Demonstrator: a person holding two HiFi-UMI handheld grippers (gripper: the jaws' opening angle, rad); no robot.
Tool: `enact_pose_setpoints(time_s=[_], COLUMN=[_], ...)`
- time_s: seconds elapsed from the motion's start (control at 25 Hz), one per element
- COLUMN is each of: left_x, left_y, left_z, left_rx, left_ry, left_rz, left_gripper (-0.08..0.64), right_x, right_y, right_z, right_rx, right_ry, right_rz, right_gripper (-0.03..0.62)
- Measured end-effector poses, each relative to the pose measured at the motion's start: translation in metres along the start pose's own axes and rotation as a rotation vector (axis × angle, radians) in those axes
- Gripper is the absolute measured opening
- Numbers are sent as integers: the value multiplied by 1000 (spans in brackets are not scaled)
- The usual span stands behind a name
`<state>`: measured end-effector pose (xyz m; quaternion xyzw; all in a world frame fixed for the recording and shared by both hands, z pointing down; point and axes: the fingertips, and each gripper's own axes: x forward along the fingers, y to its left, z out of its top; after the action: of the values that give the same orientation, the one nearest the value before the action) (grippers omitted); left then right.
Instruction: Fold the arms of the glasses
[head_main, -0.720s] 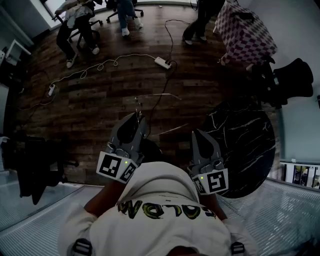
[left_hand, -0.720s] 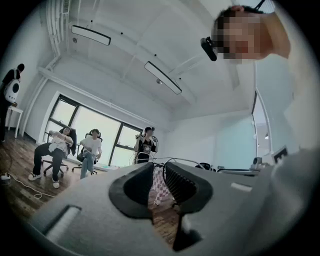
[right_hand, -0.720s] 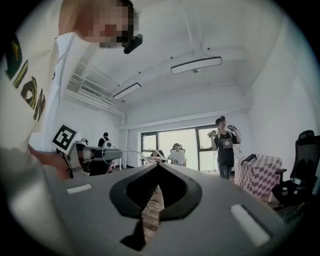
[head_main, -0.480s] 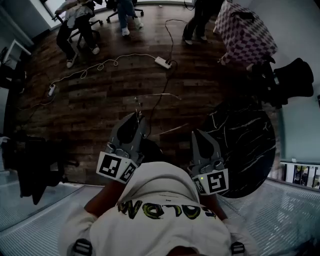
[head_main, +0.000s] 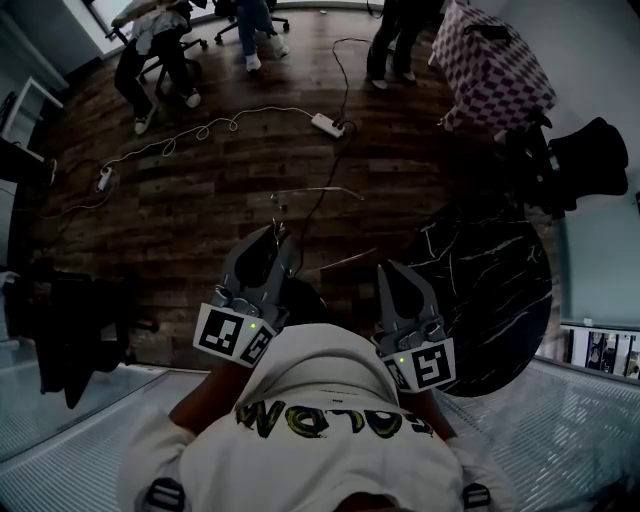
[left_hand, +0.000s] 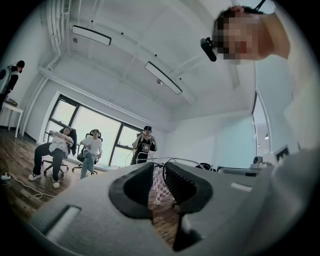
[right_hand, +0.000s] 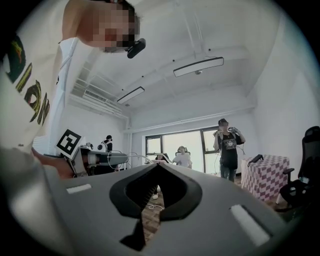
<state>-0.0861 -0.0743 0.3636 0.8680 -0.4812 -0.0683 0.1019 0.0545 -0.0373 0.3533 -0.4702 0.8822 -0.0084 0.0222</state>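
The glasses (head_main: 312, 190) are thin wire-framed ones, seen as pale lines above the wood floor in the head view, with both arms spread out. My left gripper (head_main: 275, 236) holds them at its tips, jaws nearly together on the frame. The left gripper view shows the wire (left_hand: 176, 161) arcing just over the ribbed pads (left_hand: 181, 183). My right gripper (head_main: 386, 272) hangs to the right, close to one arm's end, shut with nothing in it. In the right gripper view its jaw tips (right_hand: 156, 166) meet, and the glasses (right_hand: 142, 158) show past them.
A round black marble table (head_main: 490, 300) stands right of the right gripper. A checkered box (head_main: 490, 70) and a black chair (head_main: 590, 155) are at the far right. A power strip with cables (head_main: 325, 125) lies on the floor, and people (head_main: 150, 40) sit at the back.
The right gripper has shifted slightly left and up towards the glasses. The left gripper and glasses have stayed put.
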Motion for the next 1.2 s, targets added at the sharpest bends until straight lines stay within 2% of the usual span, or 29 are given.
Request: enact_pose_setpoints(time_s=[0.48, 1.2], left_x=[0, 0], left_y=[-13, -51], left_z=[2, -4], left_rx=[-3, 23], left_ry=[2, 14], left_rz=[-40, -186], left_gripper=[80, 80], right_x=[1, 4], right_y=[1, -2], right_z=[2, 6], right_rx=[18, 11], right_ry=[9, -3], right_rz=[8, -7], right_gripper=[2, 3])
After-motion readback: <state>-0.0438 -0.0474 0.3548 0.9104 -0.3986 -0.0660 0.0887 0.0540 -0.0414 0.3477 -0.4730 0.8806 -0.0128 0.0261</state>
